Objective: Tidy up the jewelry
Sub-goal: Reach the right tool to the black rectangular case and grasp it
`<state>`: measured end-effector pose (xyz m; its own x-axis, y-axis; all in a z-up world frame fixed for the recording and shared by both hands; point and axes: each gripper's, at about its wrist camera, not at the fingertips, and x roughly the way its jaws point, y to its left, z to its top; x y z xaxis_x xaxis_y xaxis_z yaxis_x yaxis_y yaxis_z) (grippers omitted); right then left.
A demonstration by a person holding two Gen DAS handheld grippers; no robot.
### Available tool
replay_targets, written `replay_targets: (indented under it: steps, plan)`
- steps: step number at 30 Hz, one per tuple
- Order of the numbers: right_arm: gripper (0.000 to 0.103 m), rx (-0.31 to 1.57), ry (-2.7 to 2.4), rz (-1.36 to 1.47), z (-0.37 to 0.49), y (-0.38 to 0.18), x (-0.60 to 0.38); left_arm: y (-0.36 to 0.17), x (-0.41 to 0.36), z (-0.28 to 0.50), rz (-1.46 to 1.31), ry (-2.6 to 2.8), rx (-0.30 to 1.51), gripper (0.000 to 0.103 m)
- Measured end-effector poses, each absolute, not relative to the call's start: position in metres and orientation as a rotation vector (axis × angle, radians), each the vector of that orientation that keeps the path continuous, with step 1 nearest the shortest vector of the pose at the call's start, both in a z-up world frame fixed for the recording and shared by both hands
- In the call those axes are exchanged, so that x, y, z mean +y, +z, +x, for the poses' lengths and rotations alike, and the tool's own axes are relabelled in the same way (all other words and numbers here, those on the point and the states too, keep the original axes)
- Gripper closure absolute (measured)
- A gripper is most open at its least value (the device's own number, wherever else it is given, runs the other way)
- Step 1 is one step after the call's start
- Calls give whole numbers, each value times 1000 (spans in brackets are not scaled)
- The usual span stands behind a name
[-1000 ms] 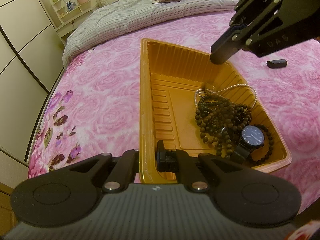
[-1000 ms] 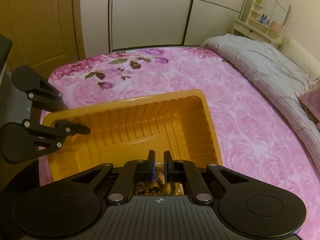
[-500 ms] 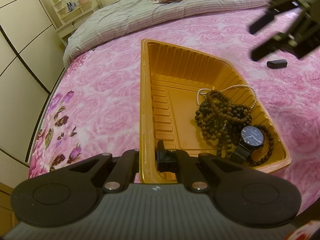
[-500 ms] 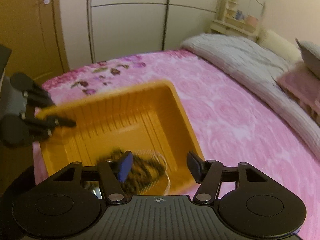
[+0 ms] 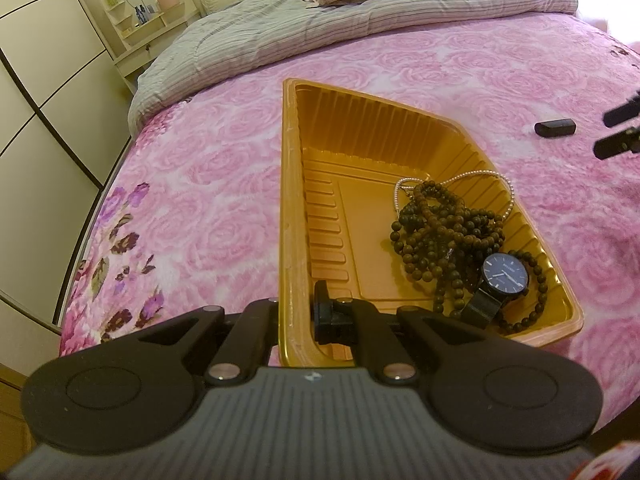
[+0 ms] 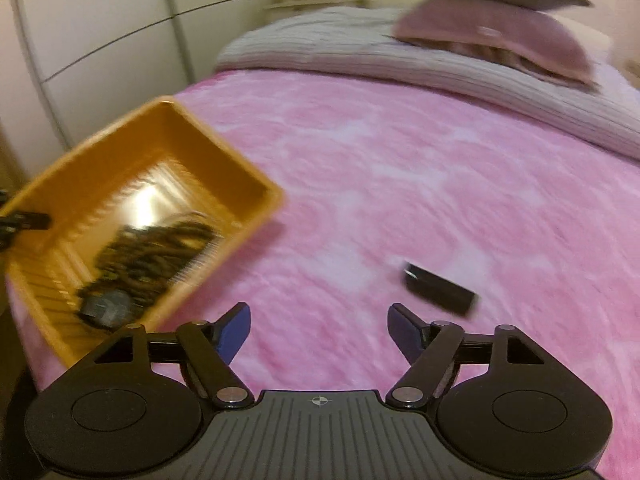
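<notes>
Jewelry lies heaped at one end of the ribbed orange plastic tray (image 5: 320, 184) on the pink rose-patterned bedspread (image 5: 208, 184): a tangle of dark brown wooden bead strands (image 5: 444, 236), a thin white pearl necklace (image 5: 480, 178) looped behind them, and a black wristwatch with a dark blue dial (image 5: 503, 276) nearest me. My left gripper (image 5: 298, 316) is clamped on the tray's near rim. My right gripper (image 6: 319, 326) hangs over bare bedspread beside the tray, its jaws opening with nothing between them. A small black rectangular case (image 6: 440, 289) lies on the bedspread just ahead of it.
</notes>
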<state>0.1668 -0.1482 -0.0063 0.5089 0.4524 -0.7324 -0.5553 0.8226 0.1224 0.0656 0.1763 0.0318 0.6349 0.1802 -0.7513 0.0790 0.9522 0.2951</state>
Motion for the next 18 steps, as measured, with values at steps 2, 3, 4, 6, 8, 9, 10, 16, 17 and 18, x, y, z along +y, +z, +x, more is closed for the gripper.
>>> replay_targets:
  steps: [2, 3, 4, 6, 8, 9, 10, 16, 17, 18]
  plan:
    - [23, 849, 565, -85, 163, -13, -162, 32, 176, 66, 315, 60, 885, 101]
    - [23, 855, 548, -60, 161, -16, -168, 32, 176, 66, 314, 60, 885, 101]
    - [22, 860, 532, -42, 160, -18, -173, 33, 176, 65, 314, 60, 884, 101]
    - [22, 865, 498, -15, 157, -23, -181, 33, 176, 65, 316, 60, 885, 101]
    - [22, 868, 469, 9, 154, -28, -188, 33, 176, 65, 315, 59, 884, 101]
    - [22, 867, 450, 21, 153, -29, -189, 32, 176, 65, 315, 60, 884, 101]
    - [22, 863, 430, 36, 152, -30, -193, 33, 177, 65, 315, 60, 883, 101]
    - [21, 848, 365, 88, 156, -33, -196, 36, 177, 62, 303, 69, 875, 101]
    - [21, 843, 358, 94, 157, -33, -196, 36, 177, 62, 301, 71, 874, 101]
    - [21, 840, 353, 101, 161, -35, -194, 36, 177, 62, 300, 73, 873, 101]
